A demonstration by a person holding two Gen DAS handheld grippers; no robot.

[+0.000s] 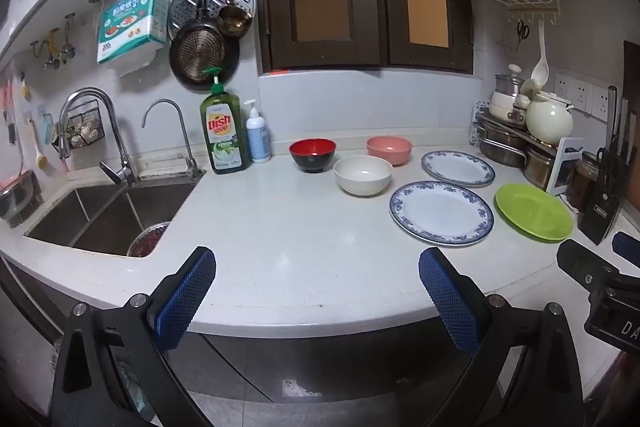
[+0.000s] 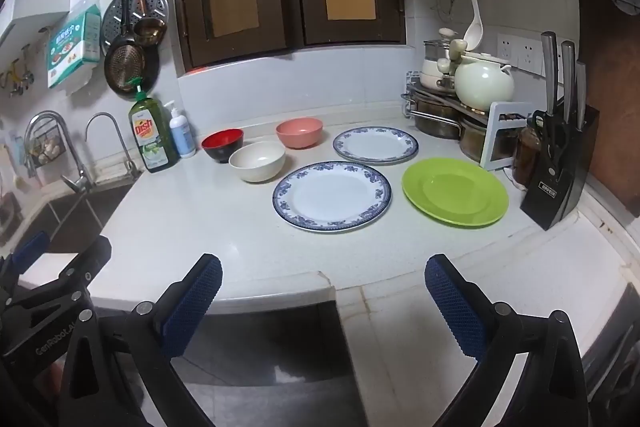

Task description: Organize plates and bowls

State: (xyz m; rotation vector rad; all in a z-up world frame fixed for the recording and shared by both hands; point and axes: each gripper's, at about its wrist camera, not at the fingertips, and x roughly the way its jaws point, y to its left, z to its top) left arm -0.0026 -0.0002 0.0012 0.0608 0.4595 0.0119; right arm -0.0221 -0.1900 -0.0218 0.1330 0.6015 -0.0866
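Note:
Three bowls stand apart on the white counter (image 1: 280,247): a red-and-black bowl (image 1: 312,155) (image 2: 222,145), a white bowl (image 1: 363,175) (image 2: 257,161) and a pink bowl (image 1: 389,149) (image 2: 299,132). To their right lie two blue-rimmed plates, one nearer (image 1: 441,213) (image 2: 332,196) and one farther (image 1: 458,167) (image 2: 375,144), and a green plate (image 1: 534,211) (image 2: 455,191). My left gripper (image 1: 316,267) hangs open over the counter's front edge, empty. My right gripper (image 2: 323,275) is open and empty too, short of the plates.
A double sink (image 1: 104,215) with two taps sits at the left, with a dish soap bottle (image 1: 224,131) and a pump bottle (image 1: 257,135) beside it. Pots and a teapot (image 2: 484,83) on a rack, a jar and a knife block (image 2: 560,163) crowd the right corner.

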